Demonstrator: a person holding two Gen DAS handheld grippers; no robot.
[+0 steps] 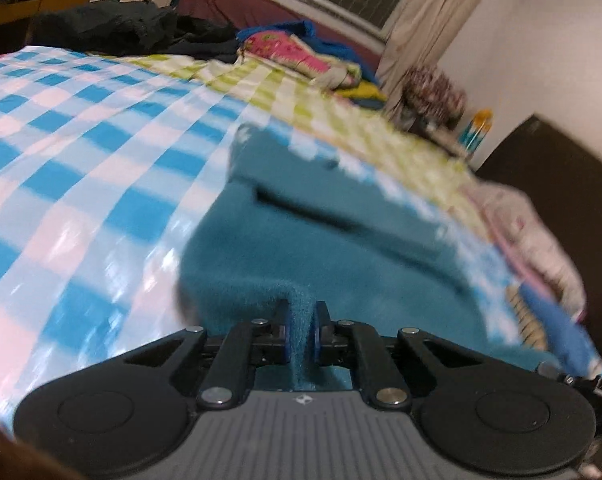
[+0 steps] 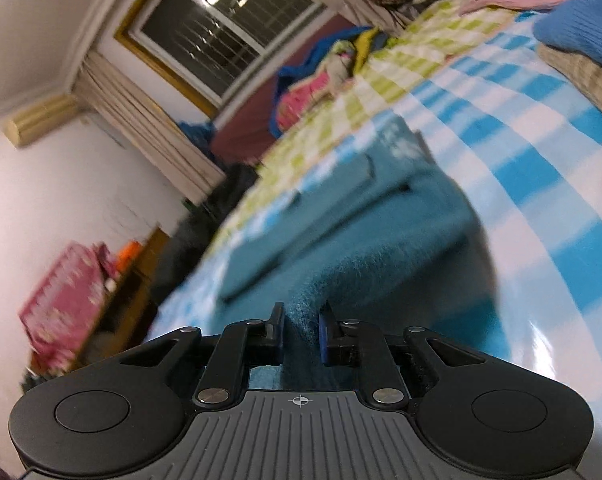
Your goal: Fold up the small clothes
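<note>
A teal fleece garment [image 1: 321, 236] lies on the blue-and-white checked bedspread [image 1: 81, 152], stretching away from both cameras. My left gripper [image 1: 301, 312] is shut on a pinched fold of its near edge, and the cloth rises between the two pads. In the right wrist view the same teal garment [image 2: 341, 224] is lifted at its near edge, where my right gripper [image 2: 303, 316] is shut on a ridge of the fabric. Both views are blurred. A long dark slit or seam crosses the garment's middle.
A pink patterned cloth and blue fabric [image 1: 297, 52] are piled at the far end of the bed, beside dark clothing [image 1: 141, 28]. Folded blue and beige items [image 2: 581, 44] sit on the bed's right side. A window with curtains [image 2: 221, 24] and a wooden desk [image 2: 113, 300] stand beyond.
</note>
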